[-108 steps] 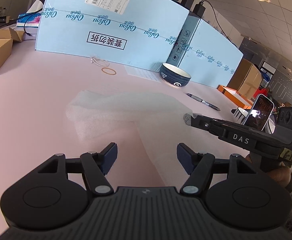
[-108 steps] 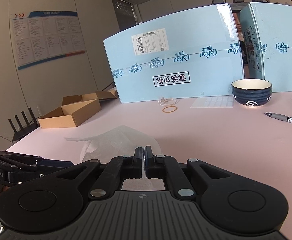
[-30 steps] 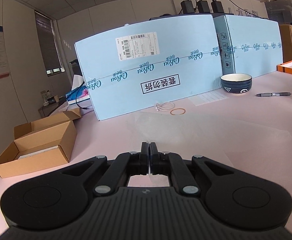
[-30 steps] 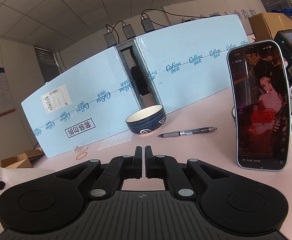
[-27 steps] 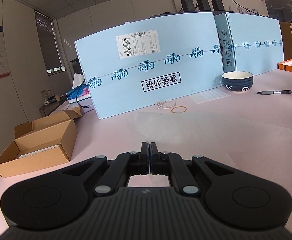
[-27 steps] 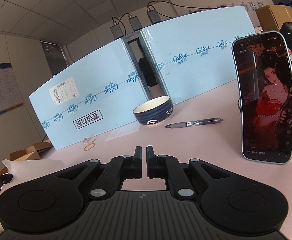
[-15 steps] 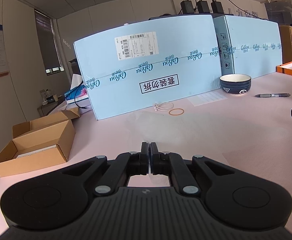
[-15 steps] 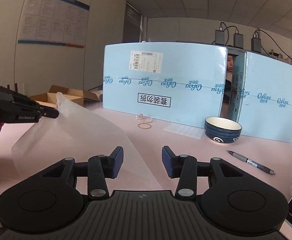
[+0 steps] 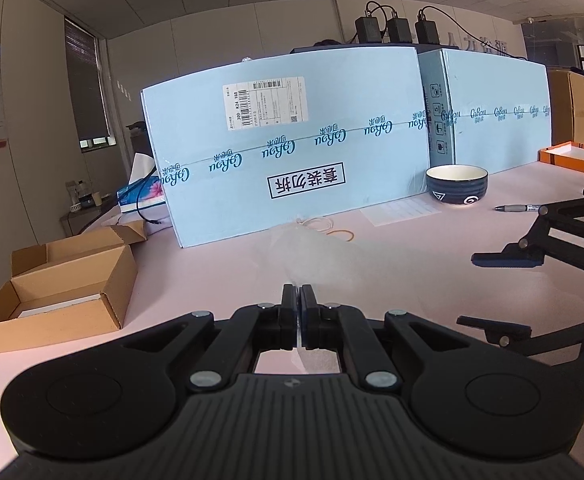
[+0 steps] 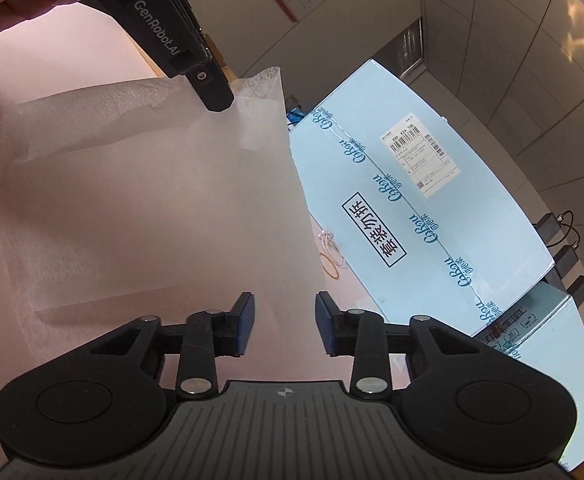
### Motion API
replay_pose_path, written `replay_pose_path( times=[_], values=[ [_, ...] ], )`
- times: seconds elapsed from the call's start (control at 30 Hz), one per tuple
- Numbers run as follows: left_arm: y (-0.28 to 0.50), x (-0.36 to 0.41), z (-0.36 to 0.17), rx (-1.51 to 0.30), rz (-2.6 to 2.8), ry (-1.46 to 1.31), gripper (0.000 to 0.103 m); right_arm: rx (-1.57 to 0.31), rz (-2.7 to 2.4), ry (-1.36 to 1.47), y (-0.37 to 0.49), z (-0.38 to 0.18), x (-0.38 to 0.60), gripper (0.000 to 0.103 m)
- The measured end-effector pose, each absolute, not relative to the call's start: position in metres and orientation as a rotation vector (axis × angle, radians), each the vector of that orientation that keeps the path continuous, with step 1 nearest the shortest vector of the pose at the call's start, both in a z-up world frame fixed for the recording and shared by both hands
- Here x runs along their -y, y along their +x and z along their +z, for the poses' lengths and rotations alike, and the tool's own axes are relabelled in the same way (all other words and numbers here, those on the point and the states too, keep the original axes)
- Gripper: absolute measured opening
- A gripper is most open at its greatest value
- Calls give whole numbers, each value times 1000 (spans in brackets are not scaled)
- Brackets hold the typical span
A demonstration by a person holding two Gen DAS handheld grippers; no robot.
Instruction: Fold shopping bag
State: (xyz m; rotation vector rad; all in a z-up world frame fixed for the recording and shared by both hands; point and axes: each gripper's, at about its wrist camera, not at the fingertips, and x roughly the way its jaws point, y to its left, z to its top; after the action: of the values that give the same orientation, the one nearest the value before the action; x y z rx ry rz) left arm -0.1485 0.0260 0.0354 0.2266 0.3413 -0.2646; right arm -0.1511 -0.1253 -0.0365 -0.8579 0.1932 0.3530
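the left gripper (image 9: 300, 308) is clamped on a corner of the translucent white shopping bag (image 10: 151, 200), which fills the frame's left; the right gripper (image 10: 284, 322), jaws closing, brackets its edge; folding barely begun.

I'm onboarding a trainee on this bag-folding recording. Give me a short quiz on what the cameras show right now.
1. True or false: the left gripper is shut on the thin white bag.
2. What stands on the pink table near the right end of the big blue carton? A) a dark bowl B) a kettle C) a vase
3. What orange item lies by the white string in front of the carton?

Key: 1 true; 2 A; 3 a rubber band.
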Motion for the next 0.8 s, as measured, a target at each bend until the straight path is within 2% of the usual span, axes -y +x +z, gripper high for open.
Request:
replay_pose_path(
  times=[0.2, 0.4, 0.8],
  values=[
    [-148, -27, 33, -352, -275, 226, 6, -173, 307, -669, -148, -18, 146, 2],
    [-146, -21, 32, -356, -300, 205, 11, -100, 185, -416, -152, 5, 178, 1],
    [-148, -8, 39, -337, -329, 217, 15, 22, -91, -359, -177, 20, 230, 1]
  ],
)
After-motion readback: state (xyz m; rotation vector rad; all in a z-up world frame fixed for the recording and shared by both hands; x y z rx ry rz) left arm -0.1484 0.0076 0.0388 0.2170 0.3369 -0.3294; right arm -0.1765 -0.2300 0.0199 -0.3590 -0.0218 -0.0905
